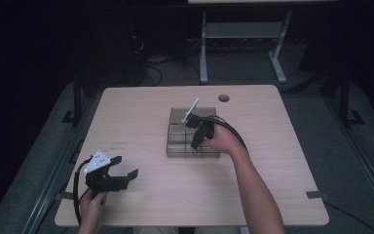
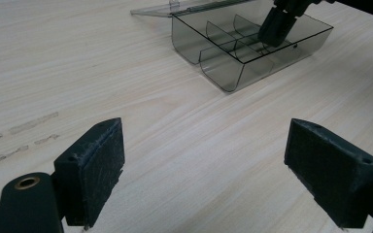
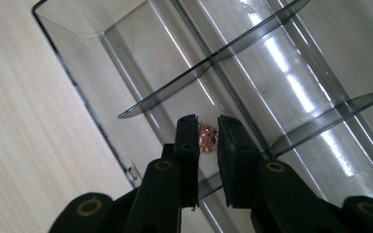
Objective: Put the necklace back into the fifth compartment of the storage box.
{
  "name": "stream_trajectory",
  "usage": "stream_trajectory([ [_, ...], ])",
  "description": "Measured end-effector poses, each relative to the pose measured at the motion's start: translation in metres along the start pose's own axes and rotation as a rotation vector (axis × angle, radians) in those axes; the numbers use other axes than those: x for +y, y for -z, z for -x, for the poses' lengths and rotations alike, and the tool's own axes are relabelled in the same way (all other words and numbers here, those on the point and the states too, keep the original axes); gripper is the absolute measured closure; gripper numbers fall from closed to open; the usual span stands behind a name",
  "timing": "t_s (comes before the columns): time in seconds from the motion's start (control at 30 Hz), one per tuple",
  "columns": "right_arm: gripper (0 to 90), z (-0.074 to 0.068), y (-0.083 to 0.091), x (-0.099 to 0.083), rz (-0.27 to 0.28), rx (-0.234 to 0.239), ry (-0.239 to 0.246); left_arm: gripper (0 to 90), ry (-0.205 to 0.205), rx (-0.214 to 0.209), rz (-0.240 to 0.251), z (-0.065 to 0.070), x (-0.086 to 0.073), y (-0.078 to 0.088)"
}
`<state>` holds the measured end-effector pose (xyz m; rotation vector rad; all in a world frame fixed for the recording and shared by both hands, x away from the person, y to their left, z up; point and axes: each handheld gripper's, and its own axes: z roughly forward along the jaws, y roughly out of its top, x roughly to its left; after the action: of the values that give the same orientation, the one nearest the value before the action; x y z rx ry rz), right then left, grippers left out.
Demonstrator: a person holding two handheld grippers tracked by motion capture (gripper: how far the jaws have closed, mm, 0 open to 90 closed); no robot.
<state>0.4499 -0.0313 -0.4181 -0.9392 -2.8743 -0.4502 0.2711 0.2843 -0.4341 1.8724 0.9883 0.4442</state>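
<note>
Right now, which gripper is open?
The left gripper, resting over bare table, jaws wide apart. The right gripper is nearly closed around copper bits in the organizer box.

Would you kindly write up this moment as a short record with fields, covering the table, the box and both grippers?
surface: wooden table
container: clear compartment box with dividers, lid open
contents seen: small coppery cluster in one compartment
right gripper: reaching down into the box, jaws narrowly apart on either side of the cluster; whether they press it cannot be told
left gripper: jaws wide open over bare table, holding nothing, well apart from the box
</note>
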Motion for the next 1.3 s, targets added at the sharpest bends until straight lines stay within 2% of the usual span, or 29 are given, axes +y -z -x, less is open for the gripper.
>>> stream_trajectory([
  [0.17, 74.9, -0.003, 0.009, -0.002, 0.027, -0.003, 0.011, 14.3, -0.011, 0.001, -0.008, 0.000, 0.000, 0.001],
  [0.3, 73.1, -0.005, 0.014, -0.004, 0.036, -0.005, 0.012, 14.3, -0.004, -0.001, -0.007, 0.001, 0.000, 0.000],
  [0.63, 68.3, -0.004, 0.024, -0.012, 0.057, -0.011, -0.005, 14.3, -0.010, -0.006, -0.004, 0.002, -0.001, -0.001],
  [0.77, 65.7, -0.004, 0.026, -0.012, 0.068, -0.012, -0.002, 14.3, -0.006, -0.004, -0.013, 0.001, -0.001, 0.001],
  [0.9, 63.8, -0.004, 0.027, -0.013, 0.078, -0.011, 0.000, 14.3, -0.005, -0.002, -0.001, 0.001, -0.002, 0.001],
  [1.1, 60.9, -0.004, 0.028, -0.014, 0.070, 0.000, -0.013, 14.3, 0.000, 0.001, -0.005, 0.001, -0.002, 0.002],
  [1.17, 60.4, -0.004, 0.028, -0.014, 0.070, -0.004, -0.013, 14.3, -0.010, 0.001, -0.011, 0.001, -0.002, 0.002],
  [1.3, 57.4, -0.003, 0.031, -0.016, 0.081, -0.012, -0.017, 14.3, 0.001, -0.005, -0.002, 0.000, -0.002, 0.003],
])
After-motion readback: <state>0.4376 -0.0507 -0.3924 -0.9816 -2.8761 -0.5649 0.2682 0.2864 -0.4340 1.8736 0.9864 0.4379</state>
